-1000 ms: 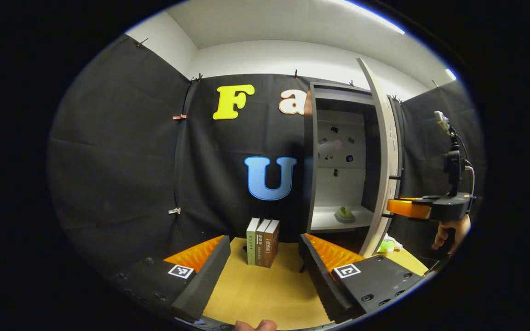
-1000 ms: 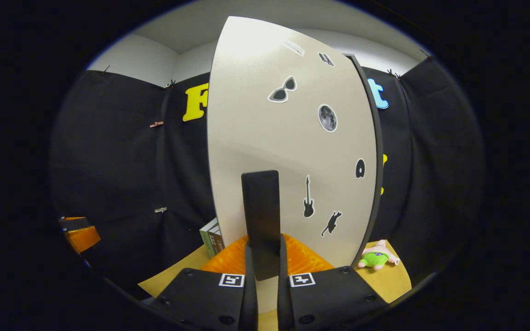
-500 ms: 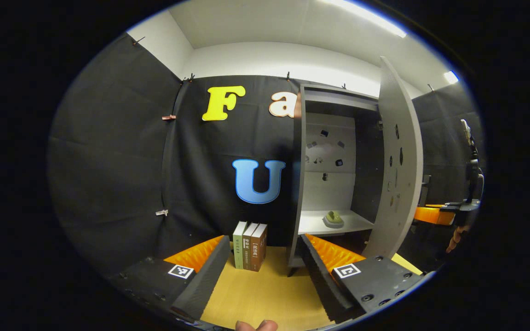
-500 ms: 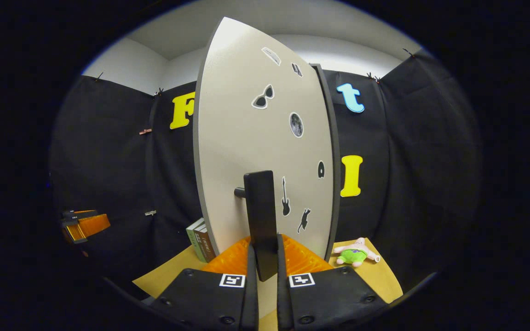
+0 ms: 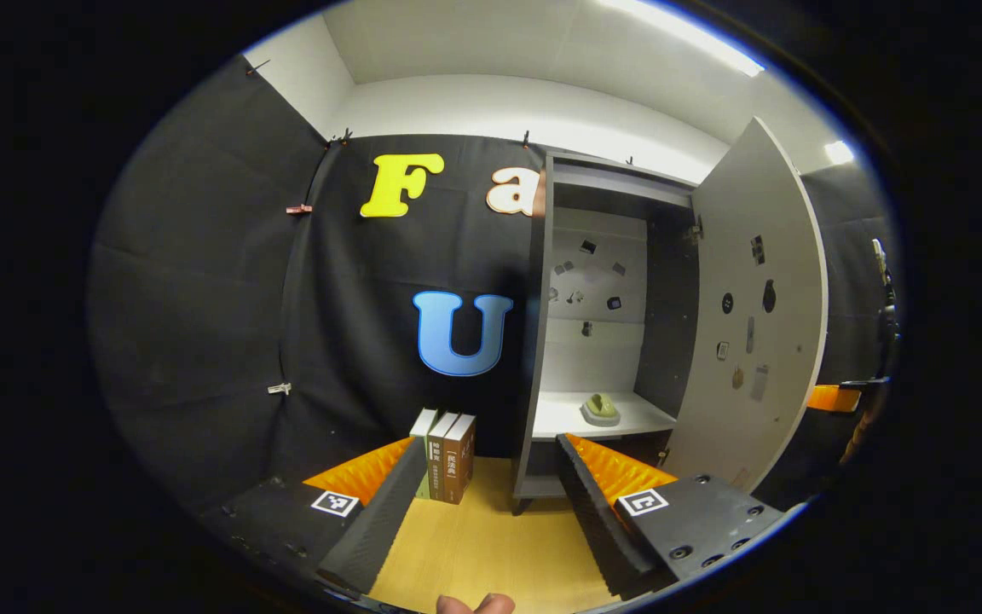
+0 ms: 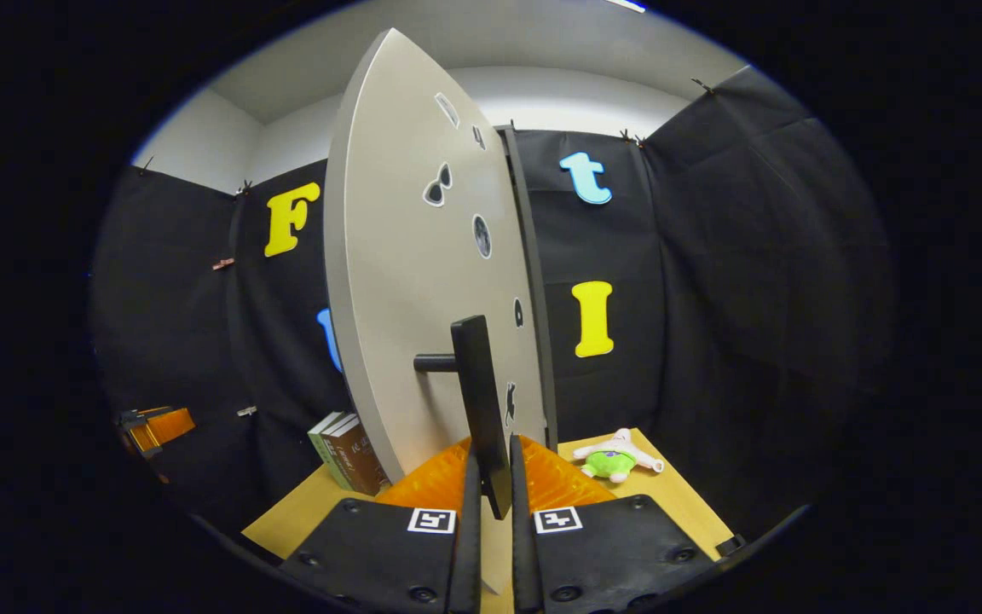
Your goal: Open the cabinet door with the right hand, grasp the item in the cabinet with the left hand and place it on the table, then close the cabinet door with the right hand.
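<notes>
We see one cabinet [image 5: 542, 341] right of centre in the left gripper view, its single door [image 5: 755, 324] swung wide. One green item [image 5: 600, 410] sits on the shelf [image 5: 559, 418] inside. Three books [image 5: 444, 456] stand on the table [image 5: 491, 546]. Our left tool [image 5: 487, 503] hangs open at bottom centre. Our right tool [image 6: 491, 495] clamps the door handle [image 6: 481, 401]; one plush toy [image 6: 615, 456] lies lower right

pale grey cabinet door [image 6: 406, 281] dotted with black-and-white stickers and fitted with a black handle [image 6: 481, 401], olive-green item [image 5: 600, 408] on a white shelf [image 5: 559, 418], tan tabletop [image 5: 491, 546], green-and-pink plush toy [image 6: 615, 456], green and brown books [image 5: 444, 452].
</notes>
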`<state>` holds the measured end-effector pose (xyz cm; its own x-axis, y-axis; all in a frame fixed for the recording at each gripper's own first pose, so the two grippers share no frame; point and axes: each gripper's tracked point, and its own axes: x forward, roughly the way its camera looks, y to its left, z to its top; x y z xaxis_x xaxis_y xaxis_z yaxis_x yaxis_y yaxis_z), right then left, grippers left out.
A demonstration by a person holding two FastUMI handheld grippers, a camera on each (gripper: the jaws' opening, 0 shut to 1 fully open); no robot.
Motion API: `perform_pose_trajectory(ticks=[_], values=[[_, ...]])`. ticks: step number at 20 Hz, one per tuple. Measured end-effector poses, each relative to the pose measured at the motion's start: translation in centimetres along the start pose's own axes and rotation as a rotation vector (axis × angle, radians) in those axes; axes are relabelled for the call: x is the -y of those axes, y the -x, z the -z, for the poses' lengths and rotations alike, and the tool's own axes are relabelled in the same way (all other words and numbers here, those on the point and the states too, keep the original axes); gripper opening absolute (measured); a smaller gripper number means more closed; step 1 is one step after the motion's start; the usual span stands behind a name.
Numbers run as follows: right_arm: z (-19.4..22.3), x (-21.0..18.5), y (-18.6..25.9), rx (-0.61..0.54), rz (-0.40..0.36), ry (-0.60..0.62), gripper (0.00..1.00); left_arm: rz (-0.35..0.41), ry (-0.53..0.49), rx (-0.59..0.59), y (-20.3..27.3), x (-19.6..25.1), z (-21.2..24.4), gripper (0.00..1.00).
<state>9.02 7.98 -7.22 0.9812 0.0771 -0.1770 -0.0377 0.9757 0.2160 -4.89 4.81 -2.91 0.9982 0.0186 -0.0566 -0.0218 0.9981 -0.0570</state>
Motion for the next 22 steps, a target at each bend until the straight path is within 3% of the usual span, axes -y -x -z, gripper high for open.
perform_pose_trajectory(ticks=[3, 10, 15, 18, 20, 21, 22], values=[[-0.9, 1.0, -0.1, 0.042, 0.063, 0.037, 0.13, 0.005, -0.005, 0.001, -0.2, 0.2, -0.3, 0.95], [-2.8, 6.8, 1.4, 0.092, 0.194, 0.142, 0.13, 0.016, -0.007, -0.003, -0.8, 1.1, -0.5, 0.95], [-3.0, 6.2, 1.8, 0.09, 0.169, 0.176, 0.14, 0.035, -0.011, -0.009, -1.4, 2.5, -0.6, 0.95], [-3.7, 6.7, 2.2, 0.109, 0.175, 0.198, 0.08, 0.039, -0.02, -0.011, -1.5, 3.2, -0.7, 0.92], [-4.2, 7.4, 2.9, 0.128, 0.17, 0.187, 0.23, 0.042, -0.024, -0.013, -1.8, 3.7, -0.7, 0.95], [-4.6, 8.3, 3.2, 0.136, 0.181, 0.174, 0.39, 0.042, -0.025, -0.012, -2.1, 3.9, -0.9, 0.95], [-4.9, 9.6, 3.5, 0.137, 0.206, 0.154, 0.48, 0.042, -0.024, -0.012, -2.3, 4.2, -0.9, 0.95]])
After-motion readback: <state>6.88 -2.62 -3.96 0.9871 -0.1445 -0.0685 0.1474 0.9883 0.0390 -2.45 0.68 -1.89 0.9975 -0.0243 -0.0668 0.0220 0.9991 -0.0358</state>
